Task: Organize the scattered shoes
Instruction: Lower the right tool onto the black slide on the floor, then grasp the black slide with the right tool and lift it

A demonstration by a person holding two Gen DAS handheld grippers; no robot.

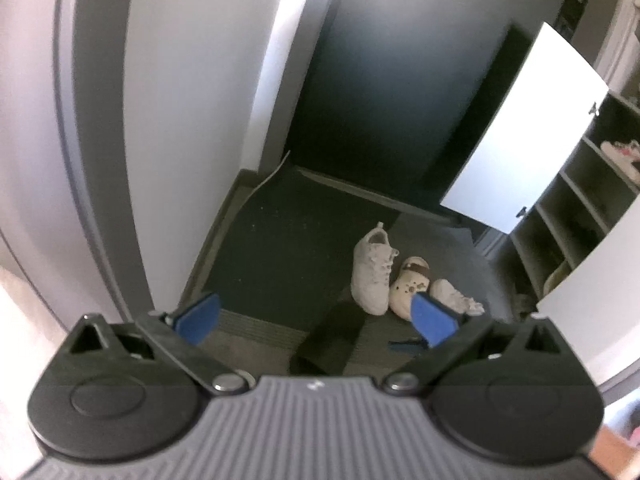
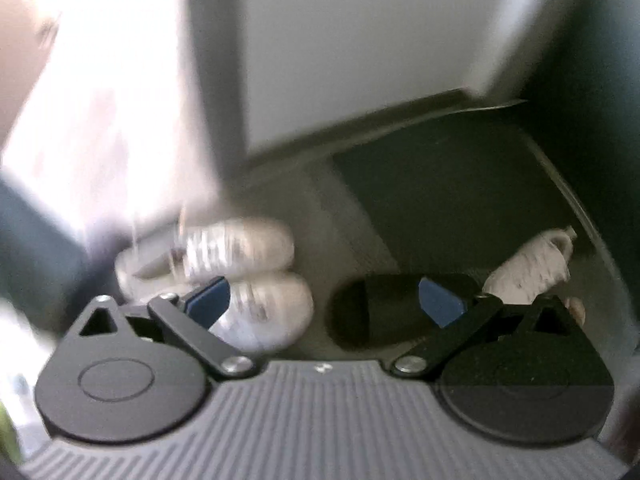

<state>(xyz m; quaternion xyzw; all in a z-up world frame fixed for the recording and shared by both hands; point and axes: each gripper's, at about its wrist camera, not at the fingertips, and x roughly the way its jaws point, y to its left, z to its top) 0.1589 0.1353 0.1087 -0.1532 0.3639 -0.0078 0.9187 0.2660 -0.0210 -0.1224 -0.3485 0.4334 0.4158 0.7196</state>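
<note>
In the left wrist view, a white sneaker [image 1: 372, 272], a cream clog [image 1: 410, 286] and a second white sneaker [image 1: 452, 294] lie on the grey floor by a dark mat [image 1: 280, 240]. A black slide sandal [image 1: 332, 340] lies closer. My left gripper [image 1: 316, 316] is open and empty, high above them. In the blurred right wrist view, a pair of white sneakers [image 2: 240, 248] lies at the left, a black sandal [image 2: 384, 312] in the middle and a white sneaker [image 2: 532, 264] at the right. My right gripper [image 2: 324, 304] is open and empty above them.
An open shoe cabinet [image 1: 576, 216] with a white door [image 1: 524, 132] stands at the right, with shoes on its shelves. A dark entrance door [image 1: 384, 80] is at the back. White walls close in on the left.
</note>
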